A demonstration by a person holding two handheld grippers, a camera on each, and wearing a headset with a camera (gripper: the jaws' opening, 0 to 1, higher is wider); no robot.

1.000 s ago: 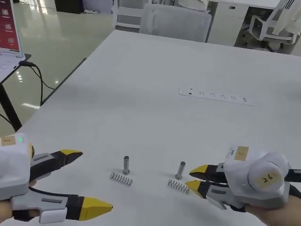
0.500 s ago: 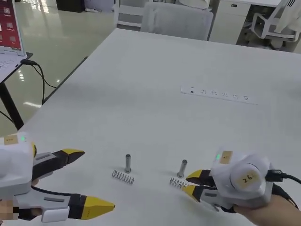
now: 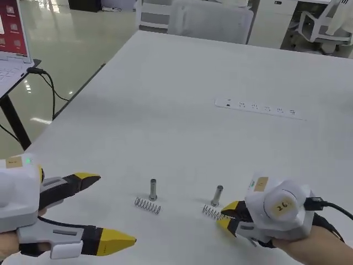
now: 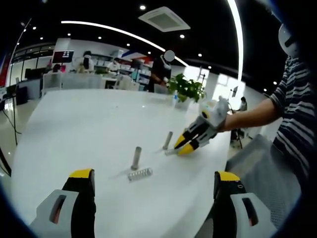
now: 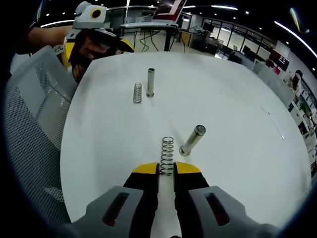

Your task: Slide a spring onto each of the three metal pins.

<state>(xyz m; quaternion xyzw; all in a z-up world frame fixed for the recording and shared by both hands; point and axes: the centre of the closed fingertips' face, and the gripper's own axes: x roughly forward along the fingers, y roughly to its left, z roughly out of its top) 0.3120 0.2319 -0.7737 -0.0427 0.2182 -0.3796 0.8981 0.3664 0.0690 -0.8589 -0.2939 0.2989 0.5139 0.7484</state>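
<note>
Yellow-tipped jaws of the right hand-held gripper (image 3: 226,215) are seen clenched on one end of the gripped spring (image 3: 210,211), which lies flat on the white counter (image 3: 182,110). In the right gripper view the coil's end is caught between the two tips, and the rest of the coil reaches forward past them. Just beside that spring the nearer pin (image 3: 218,194) is stood upright; of the two metal pins it is the one closer to the power strip (image 3: 259,109), which is set flush in the counter well beyond them. Pin and gripped spring are close together, though contact between them cannot be judged.

The farther pin (image 3: 153,189), more distant from the power strip, is also stood upright, well apart from the first. The free spring (image 3: 147,205) is laid on its side just beside that pin's base, on the side away from the power strip, and is held by nothing.

The left hand-held gripper (image 3: 113,208) is held low over the counter's edge, farther still from the power strip, with its jaws spread wide and nothing between them. A laptop (image 3: 8,38) is seen off the counter, on a separate stand.
</note>
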